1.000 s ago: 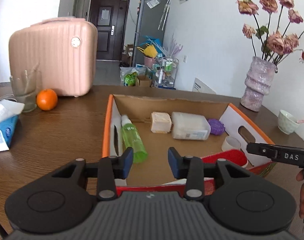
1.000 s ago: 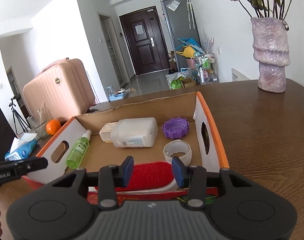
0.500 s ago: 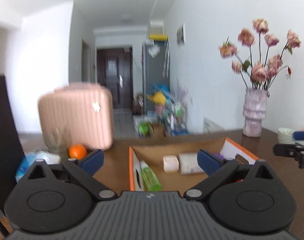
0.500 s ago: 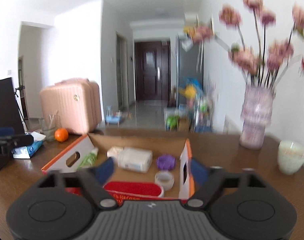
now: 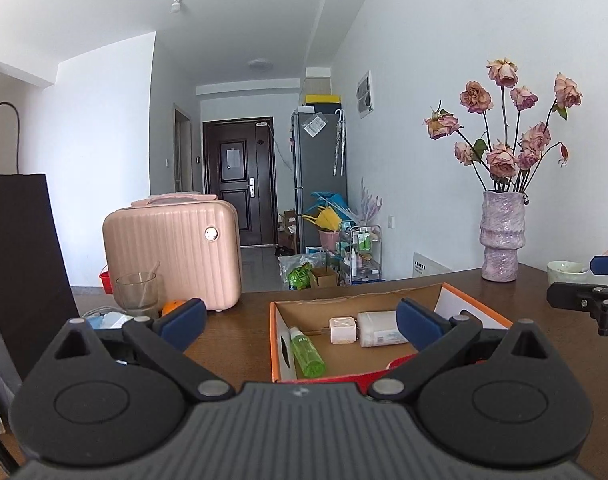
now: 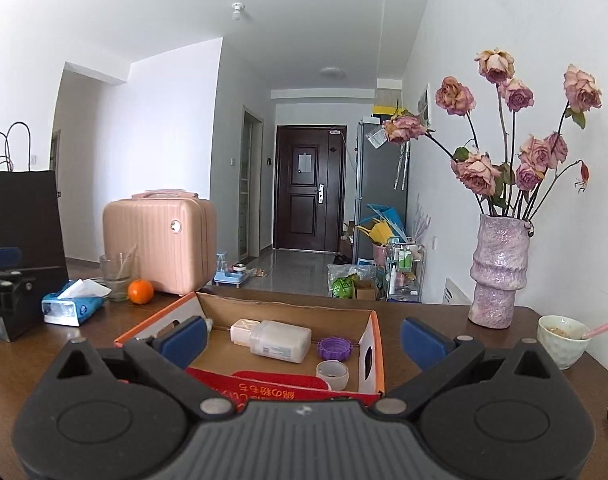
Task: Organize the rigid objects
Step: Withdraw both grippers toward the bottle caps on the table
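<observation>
Both the left gripper [image 5: 300, 320] and right gripper [image 6: 302, 336] stood wide and empty near the orange-edged cardboard box [image 6: 378, 356], its sorted contents apparently done.

My two handheld grippers, black with blue finger pads.
On my left gripper [image 5: 300, 320] and right gripper [image 6: 302, 338] I see ribbed grey bodies, round black discs, and silver pivot screws on angled arms.

red item [image 5: 402, 361] half hidden by fingers [image 5: 418, 322]
</observation>
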Tool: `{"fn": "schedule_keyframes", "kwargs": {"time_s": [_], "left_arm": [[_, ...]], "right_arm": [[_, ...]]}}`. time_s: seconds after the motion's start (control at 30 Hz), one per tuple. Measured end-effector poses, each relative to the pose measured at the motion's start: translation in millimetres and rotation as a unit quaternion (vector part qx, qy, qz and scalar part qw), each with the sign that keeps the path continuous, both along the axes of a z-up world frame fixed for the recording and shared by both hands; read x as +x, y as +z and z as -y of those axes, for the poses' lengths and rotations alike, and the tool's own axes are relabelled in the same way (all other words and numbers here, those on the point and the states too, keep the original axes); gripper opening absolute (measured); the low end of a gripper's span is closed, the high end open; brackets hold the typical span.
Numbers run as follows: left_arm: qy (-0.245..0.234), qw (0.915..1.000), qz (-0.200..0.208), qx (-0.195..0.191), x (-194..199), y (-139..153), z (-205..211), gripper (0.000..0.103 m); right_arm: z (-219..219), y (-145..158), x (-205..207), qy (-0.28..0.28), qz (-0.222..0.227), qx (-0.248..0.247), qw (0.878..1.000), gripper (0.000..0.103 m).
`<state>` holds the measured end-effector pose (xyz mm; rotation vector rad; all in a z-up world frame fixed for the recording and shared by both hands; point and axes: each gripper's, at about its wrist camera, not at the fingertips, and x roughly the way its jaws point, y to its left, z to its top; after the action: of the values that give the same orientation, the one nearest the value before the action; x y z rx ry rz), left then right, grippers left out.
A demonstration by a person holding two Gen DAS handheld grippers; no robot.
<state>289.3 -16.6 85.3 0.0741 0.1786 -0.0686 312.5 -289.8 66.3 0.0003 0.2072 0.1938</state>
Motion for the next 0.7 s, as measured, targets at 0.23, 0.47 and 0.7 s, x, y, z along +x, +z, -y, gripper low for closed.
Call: {"fn": "schedule_keyframes", "kwargs": {"time_s": [0.23,0.47,0.7], "left_arm": [[-0.003,0.9999,-0.011,-0.007,-60,-15,-4,0.103],[0.012,0.9986,-0.036,-0.037,-146,-57,-14,0.103],[0.013,0.9949,-0.095,-0.031,-169,-93,-19,0.103]], "right_arm": [[-1,-11,-53,0.014,-0.004,0.014,1.0,0.103],[0,-46,-132,0.037,-0.016,0.03,0.999,0.103],[1,-93,-187,0.037,-0.069,0.028,0.997,0.103]]}}
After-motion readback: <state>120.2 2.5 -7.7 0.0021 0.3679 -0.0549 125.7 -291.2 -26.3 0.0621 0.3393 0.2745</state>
